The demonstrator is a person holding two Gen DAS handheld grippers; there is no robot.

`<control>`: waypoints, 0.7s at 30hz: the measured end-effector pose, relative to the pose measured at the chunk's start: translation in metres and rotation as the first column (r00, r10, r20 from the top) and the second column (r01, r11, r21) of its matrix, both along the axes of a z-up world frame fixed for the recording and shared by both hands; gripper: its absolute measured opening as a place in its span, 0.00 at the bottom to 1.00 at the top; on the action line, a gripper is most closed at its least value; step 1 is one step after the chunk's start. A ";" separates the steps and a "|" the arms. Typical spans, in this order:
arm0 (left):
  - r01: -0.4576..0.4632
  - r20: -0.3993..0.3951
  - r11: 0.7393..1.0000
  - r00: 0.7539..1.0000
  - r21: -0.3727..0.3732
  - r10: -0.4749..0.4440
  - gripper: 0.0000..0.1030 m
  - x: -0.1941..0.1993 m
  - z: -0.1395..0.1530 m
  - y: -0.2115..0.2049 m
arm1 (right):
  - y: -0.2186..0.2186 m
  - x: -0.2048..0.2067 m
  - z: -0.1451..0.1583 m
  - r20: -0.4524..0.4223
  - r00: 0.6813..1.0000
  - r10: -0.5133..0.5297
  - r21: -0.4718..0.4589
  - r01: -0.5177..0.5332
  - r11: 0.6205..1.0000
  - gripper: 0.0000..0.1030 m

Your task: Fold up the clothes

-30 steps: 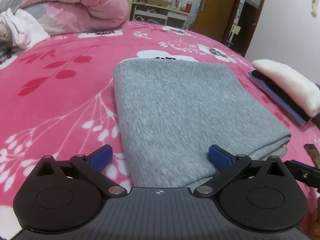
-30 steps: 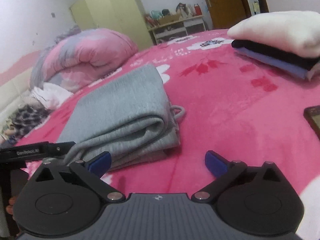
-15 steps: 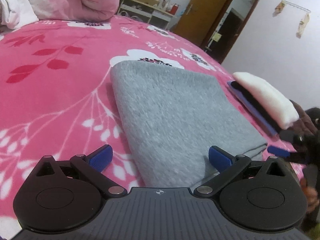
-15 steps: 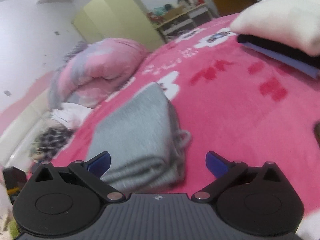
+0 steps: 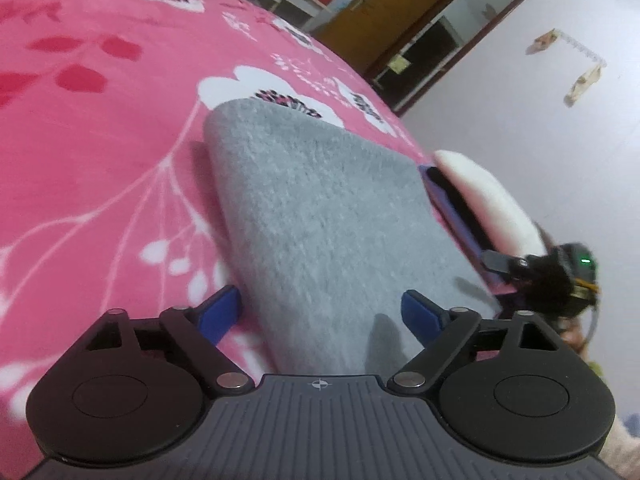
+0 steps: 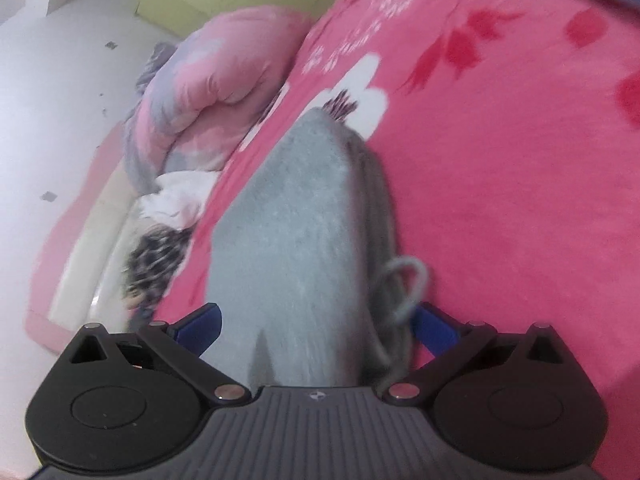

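Observation:
A folded grey garment (image 5: 320, 208) lies on the pink flowered bed cover (image 5: 100, 160). My left gripper (image 5: 320, 312) sits low at its near end; the jaws are closing with the grey edge between the blue pads (image 5: 222, 312), which do not press on it. My right gripper (image 6: 316, 326) stands open astride the other end of the garment (image 6: 296, 240), with a grey drawstring loop (image 6: 404, 280) beside its right pad. In the left wrist view the right gripper (image 5: 520, 268) shows as a black shape at the garment's far right corner.
A stack of folded clothes (image 5: 480, 192), white on black on blue, lies just right of the grey garment. A rolled pink quilt (image 6: 200, 88), white clothing (image 6: 176, 200) and a patterned item (image 6: 156, 256) lie by the wall. A brown door (image 5: 400, 28) stands beyond the bed.
Both grippers moved in over the ends of the grey garment and rolled. The left jaws narrowed a little. The right gripper came further into the left wrist view.

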State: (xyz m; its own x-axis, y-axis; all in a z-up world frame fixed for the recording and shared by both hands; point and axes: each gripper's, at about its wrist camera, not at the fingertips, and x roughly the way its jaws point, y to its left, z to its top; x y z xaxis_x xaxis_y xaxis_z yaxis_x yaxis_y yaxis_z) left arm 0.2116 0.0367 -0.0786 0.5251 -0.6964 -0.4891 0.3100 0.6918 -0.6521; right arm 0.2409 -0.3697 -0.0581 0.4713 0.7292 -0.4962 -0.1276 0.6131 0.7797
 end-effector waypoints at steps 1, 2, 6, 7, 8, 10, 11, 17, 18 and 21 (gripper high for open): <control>0.004 -0.003 1.000 1.000 -0.011 -0.004 0.84 0.005 -0.001 -0.002 | 0.002 0.009 -0.002 -0.007 1.000 0.018 0.019 -0.018 1.000 1.00; 0.009 -0.002 1.000 1.000 -0.015 -0.009 0.84 0.011 -0.002 -0.005 | 0.005 0.019 -0.005 -0.009 0.999 0.031 0.037 -0.030 0.999 1.00; 0.022 0.000 1.000 1.000 -0.021 -0.022 0.84 0.029 -0.005 -0.016 | 0.012 0.051 -0.014 -0.002 0.998 0.059 0.101 -0.058 0.993 1.00; 0.022 -0.005 0.999 1.000 -0.027 -0.022 0.84 0.032 -0.006 -0.017 | 0.012 0.055 -0.015 0.000 0.998 0.068 0.110 -0.068 0.992 1.00; 0.022 -0.011 0.999 1.000 -0.034 -0.023 0.84 0.033 -0.006 -0.017 | 0.013 0.060 -0.017 0.002 0.997 0.077 0.120 -0.077 0.990 1.00; 0.044 -0.009 0.998 0.999 -0.043 -0.044 0.83 0.030 -0.005 -0.013 | 0.010 0.055 -0.017 0.012 0.995 0.100 0.113 -0.101 0.989 0.95; 0.052 -0.009 0.997 0.999 -0.050 -0.053 0.79 0.028 -0.006 -0.010 | 0.009 0.050 -0.016 0.016 0.993 0.114 0.104 -0.115 0.988 0.92; 0.041 -0.014 0.994 0.999 -0.101 -0.042 0.63 0.031 -0.016 0.000 | 0.001 0.044 -0.021 0.015 0.985 0.172 0.109 -0.172 0.979 0.77; 0.042 -0.009 0.995 0.999 -0.091 -0.043 0.63 0.033 -0.016 -0.003 | 0.003 0.049 -0.023 0.012 0.984 0.180 0.117 -0.180 0.977 0.75; 0.039 0.000 0.997 0.999 -0.062 -0.039 0.63 0.037 -0.014 -0.015 | 0.017 0.066 -0.028 0.017 0.976 0.216 0.122 -0.216 0.969 0.70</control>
